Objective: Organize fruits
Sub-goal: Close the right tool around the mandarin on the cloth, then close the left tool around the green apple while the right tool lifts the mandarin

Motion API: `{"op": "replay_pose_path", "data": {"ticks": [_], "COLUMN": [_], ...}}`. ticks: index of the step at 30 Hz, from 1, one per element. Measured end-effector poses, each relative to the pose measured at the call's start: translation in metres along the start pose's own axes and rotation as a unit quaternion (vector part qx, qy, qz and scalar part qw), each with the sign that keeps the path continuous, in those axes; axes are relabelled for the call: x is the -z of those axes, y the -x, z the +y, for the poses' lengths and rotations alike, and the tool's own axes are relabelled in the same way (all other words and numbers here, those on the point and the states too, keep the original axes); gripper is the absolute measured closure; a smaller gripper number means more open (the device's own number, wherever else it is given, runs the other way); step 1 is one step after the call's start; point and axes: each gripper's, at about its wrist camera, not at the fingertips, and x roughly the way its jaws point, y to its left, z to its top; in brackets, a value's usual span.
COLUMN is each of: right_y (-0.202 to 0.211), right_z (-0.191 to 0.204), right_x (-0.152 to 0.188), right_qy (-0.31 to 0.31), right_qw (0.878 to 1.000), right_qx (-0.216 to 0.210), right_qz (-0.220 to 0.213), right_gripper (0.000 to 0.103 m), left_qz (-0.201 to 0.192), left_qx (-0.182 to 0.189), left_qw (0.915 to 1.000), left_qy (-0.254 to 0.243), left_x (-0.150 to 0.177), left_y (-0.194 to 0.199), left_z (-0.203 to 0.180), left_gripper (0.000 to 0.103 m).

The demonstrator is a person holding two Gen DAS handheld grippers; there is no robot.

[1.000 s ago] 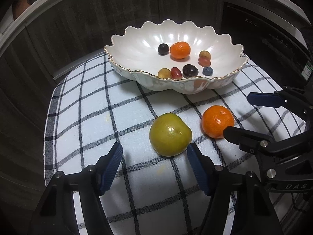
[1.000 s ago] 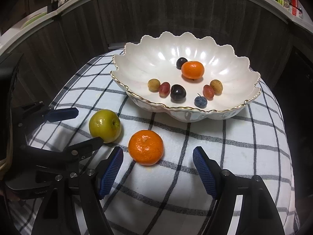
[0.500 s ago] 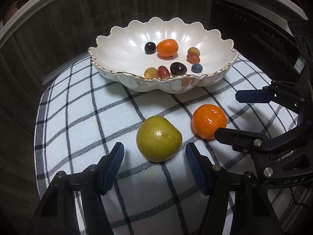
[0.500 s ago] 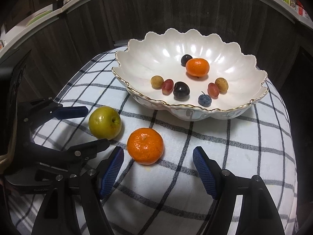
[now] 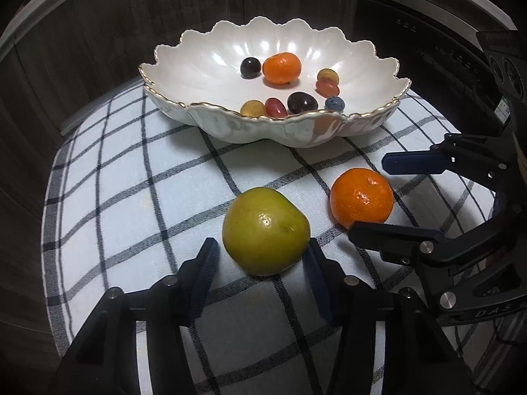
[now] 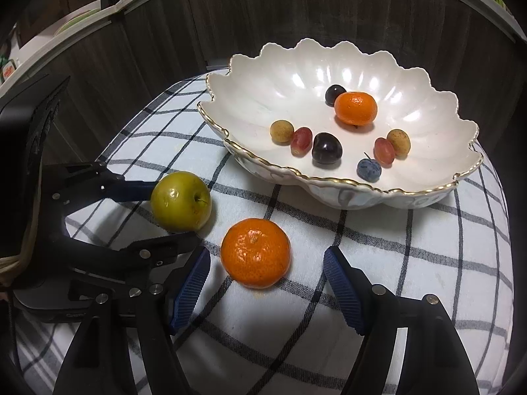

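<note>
Left wrist: the left gripper (image 5: 262,256) has just been closing around the apple (image 5: 266,230) on the cloth (image 5: 125,197); a gap shows at one pad. Right wrist: the right gripper (image 6: 266,271) stands open around the orange (image 6: 256,252), not touching, near the bowl (image 6: 263,79).

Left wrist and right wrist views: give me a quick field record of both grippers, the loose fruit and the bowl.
left gripper: jaws just been closing around the green fruit; right pad at its skin, left pad slightly apart
right gripper: open, astride the loose orange, pads clear
bowl: scalloped white, gold rim, on checked cloth
in bowl: small orange, seven small fruits
left outside: green fruit, loose orange
</note>
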Motion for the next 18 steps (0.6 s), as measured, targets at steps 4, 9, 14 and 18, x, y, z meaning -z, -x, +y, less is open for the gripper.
{"op": "replay_pose_path", "data": {"ticks": [4,9,14,18], "right_y": [-0.0066,-0.0086,-0.0080,-0.0062], "right_z": [-0.0021,-0.0021,0.0033,0.0038], "right_x": [-0.0011,-0.0031,-0.0036,-0.0032], "right_qy": [-0.003,-0.007,0.001,0.000], "right_qw": [1.000,1.000,1.000,1.000], "right_qx": [-0.003,-0.012,-0.016,-0.015], "right_qz": [0.008,0.007,0.007,0.006], "right_gripper": [0.038,0.049,0.058,0.059], "left_qz": [-0.003,-0.006,-0.011,-0.011], "left_qx": [-0.001,-0.002,-0.003,-0.002], "left_qw": [1.0000,0.9999,0.9998,0.9994], "left_qy": [-0.001,0.010,0.017,0.032], "left_x": [-0.0020,-0.0030,-0.0016,0.0006], "left_y": [-0.0031,-0.0039,-0.0025,0.0000], "left_z": [-0.0006,0.0005,0.0004,0.0012], "left_gripper": [0.055,0.057,0.057,0.057]}}
